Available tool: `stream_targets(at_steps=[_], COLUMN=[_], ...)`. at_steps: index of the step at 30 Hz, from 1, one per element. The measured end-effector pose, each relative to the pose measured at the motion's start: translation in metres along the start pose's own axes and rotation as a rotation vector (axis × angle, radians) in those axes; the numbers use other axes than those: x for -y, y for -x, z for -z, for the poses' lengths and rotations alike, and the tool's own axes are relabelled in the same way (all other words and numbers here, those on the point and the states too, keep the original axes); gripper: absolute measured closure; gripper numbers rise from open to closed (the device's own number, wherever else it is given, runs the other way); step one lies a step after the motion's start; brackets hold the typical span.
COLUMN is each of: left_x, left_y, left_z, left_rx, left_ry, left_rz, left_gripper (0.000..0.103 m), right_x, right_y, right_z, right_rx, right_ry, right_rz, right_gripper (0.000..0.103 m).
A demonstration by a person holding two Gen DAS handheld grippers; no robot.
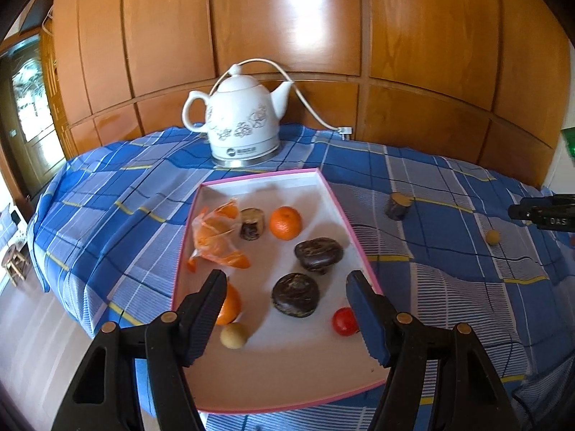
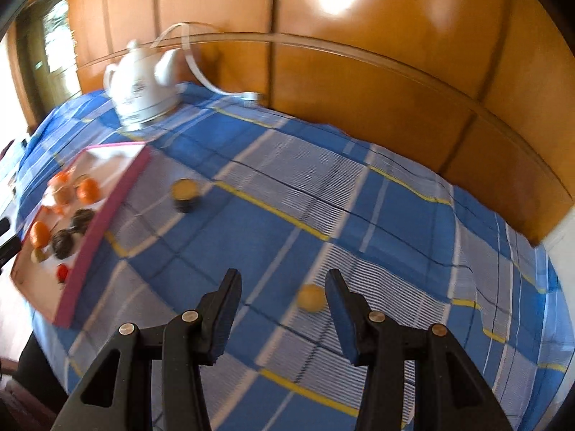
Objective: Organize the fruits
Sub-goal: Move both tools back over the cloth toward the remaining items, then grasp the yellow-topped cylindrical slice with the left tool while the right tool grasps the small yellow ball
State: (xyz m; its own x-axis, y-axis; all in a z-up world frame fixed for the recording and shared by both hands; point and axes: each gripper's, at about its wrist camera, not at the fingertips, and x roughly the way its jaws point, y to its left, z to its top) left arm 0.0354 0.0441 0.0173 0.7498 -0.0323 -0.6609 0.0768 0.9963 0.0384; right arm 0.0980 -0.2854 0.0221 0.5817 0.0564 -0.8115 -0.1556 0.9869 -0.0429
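A white tray with a pink rim (image 1: 345, 215) lies on the blue plaid cloth. It holds an orange (image 1: 285, 222), a second orange (image 1: 230, 305) behind my left finger, peeled orange in plastic (image 1: 215, 237), two dark round fruits (image 1: 318, 254) (image 1: 295, 294), a small red fruit (image 1: 344, 320), a small yellow fruit (image 1: 234, 336) and a dark stub (image 1: 252, 224). My left gripper (image 1: 287, 309) is open and empty above the tray's near half. My right gripper (image 2: 284, 309) is open, low over the cloth; a small yellow fruit (image 2: 311, 298) lies just inside its right finger. The tray (image 2: 107, 208) sits to its left.
A white ceramic kettle (image 1: 244, 125) with a cord stands behind the tray against the wooden wall. A dark stub with a yellow cut face (image 1: 398, 205) lies on the cloth right of the tray, also in the right wrist view (image 2: 184, 195). The table edge drops off at left.
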Motion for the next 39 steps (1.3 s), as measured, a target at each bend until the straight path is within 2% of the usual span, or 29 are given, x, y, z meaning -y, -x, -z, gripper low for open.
stream_targets(at_steps=[5, 29, 34, 39], left_x=[0.016, 0.083, 0.094, 0.102], left_y=[-0.006, -0.041, -0.058, -0.086], left_z=[-0.007, -0.035, -0.049, -0.07], left_rx=[-0.005, -0.06, -0.092, -0.146], left_ry=[-0.037, -0.167, -0.17, -0.127], left_rz=[0.009, 0.13, 0.182, 0.255], left_gripper=[0.033, 0.033, 0.033, 0.028], right_x=[0.025, 0.041, 0.042, 0.046], right_y=[-0.019, -0.021, -0.021, -0.02], right_z=[0.009, 0.009, 0.008, 0.008], right_rx=[-0.053, -0.074, -0.075, -0.079], right_ry=[-0.106, -0.192, -0.204, -0.227], right_rz=[0.02, 0.035, 0.027, 0.032], right_gripper=[0.054, 0.054, 0.054, 0.054])
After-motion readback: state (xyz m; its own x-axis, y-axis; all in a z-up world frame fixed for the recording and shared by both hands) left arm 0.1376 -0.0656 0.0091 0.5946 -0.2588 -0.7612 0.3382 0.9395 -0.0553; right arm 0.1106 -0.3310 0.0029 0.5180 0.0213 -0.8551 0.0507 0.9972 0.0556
